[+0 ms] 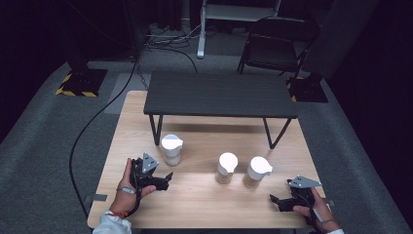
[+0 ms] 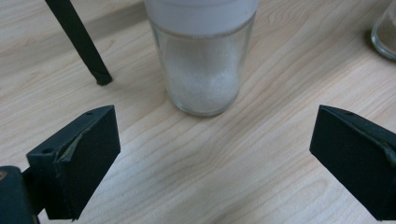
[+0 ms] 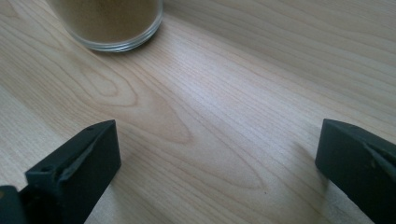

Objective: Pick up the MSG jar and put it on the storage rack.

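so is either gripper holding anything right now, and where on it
Nothing is held. The left gripper is open, short of the white-filled jar. The right gripper is open too, over bare table.

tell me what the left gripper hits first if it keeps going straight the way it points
Most likely the jar of white grains, centred ahead of the open left gripper with bare table between; depth is hard to judge.

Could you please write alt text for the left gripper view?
A glass jar of white grains with a white lid stands on the wooden table, ahead of the open left claw. A black shelf leg stands at upper left.
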